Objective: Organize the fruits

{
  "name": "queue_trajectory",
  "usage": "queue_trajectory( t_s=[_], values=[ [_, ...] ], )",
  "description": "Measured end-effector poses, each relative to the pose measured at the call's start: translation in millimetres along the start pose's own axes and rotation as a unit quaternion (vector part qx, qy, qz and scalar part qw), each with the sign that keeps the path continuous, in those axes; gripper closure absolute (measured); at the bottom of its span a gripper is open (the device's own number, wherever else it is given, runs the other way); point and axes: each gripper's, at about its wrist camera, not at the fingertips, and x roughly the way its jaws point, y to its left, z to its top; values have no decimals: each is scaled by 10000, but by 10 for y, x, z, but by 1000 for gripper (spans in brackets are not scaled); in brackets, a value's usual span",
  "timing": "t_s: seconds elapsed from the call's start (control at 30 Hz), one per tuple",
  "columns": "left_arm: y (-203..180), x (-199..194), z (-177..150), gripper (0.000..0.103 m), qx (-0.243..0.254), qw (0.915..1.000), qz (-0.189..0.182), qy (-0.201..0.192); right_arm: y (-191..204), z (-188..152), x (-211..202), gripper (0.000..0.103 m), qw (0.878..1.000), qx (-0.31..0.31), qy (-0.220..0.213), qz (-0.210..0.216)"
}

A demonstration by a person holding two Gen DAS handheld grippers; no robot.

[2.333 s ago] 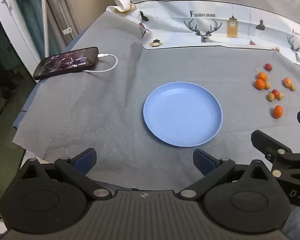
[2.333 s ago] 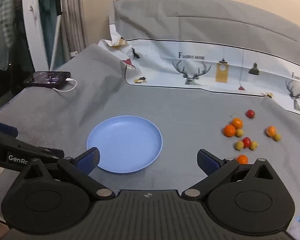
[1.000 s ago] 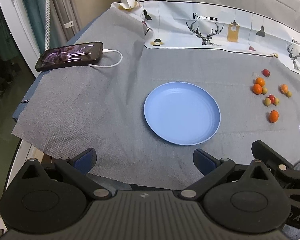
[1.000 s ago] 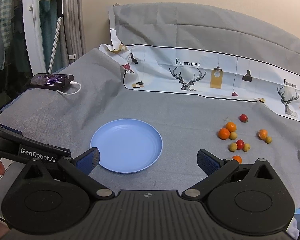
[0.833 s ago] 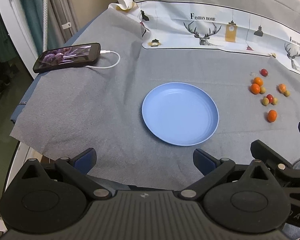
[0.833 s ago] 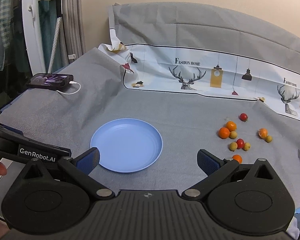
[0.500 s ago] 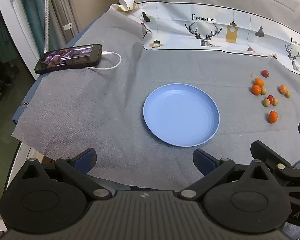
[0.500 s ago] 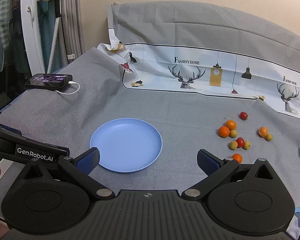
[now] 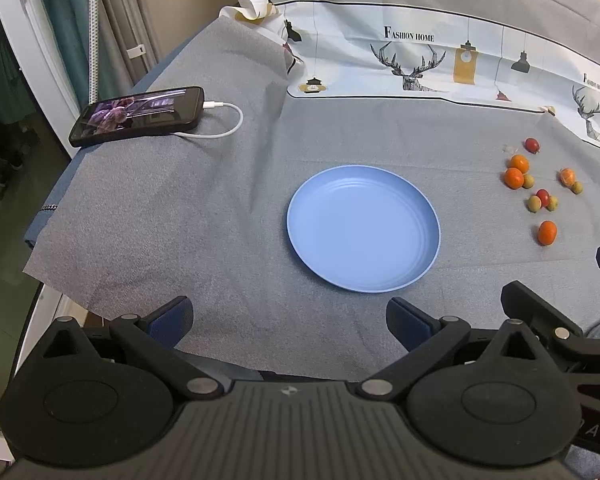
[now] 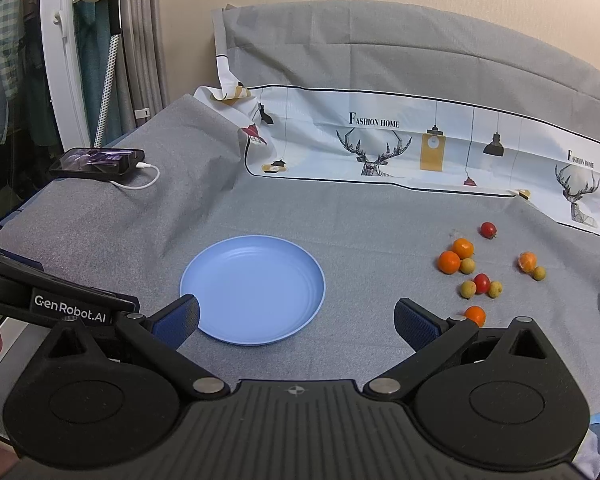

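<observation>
Right of the right tool (image 10: 296, 322), fruits (image 10: 476, 272) lie apart.

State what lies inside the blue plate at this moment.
Nothing: the blue plate shows only its bare ringed floor. The fruits all lie on the grey cloth beside it. Its underside is hidden.
</observation>
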Motion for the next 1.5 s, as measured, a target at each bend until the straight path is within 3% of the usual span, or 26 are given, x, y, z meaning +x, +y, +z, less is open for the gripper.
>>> queue_trajectory(
  t_s=[0.87,1.03,1.23,1.4,1.43,1.47,1.5],
  values=[
    [-104,213,79,0,30,9994,-71,345,-206,-104,247,0,9988,439,199,16],
    [-318,390,216,0,59,9977,-266,617,-681,-253,580,0,9931,931,440,-563],
    [-797,666,476,0,510,9959,-247,710,-1643,-459,1230,0,9725,1590,648,-1574],
    [-1278,1021,801,0,778,9928,-345,844,-2106,-586,1922,1,9642,1682,924,-1832],
    [-1341,1066,849,0,795,9924,-360,863,-2153,-610,2019,2,9632,1667,985,-1866],
    [-1455,1142,937,0,827,9919,-410,877,-2183,-631,2089,14,9633,1604,999,-1907],
    [-1625,1235,1057,0,899,9911,-513,836,-2202,-649,2124,19,9646,1516,922,-1949]
  ],
)
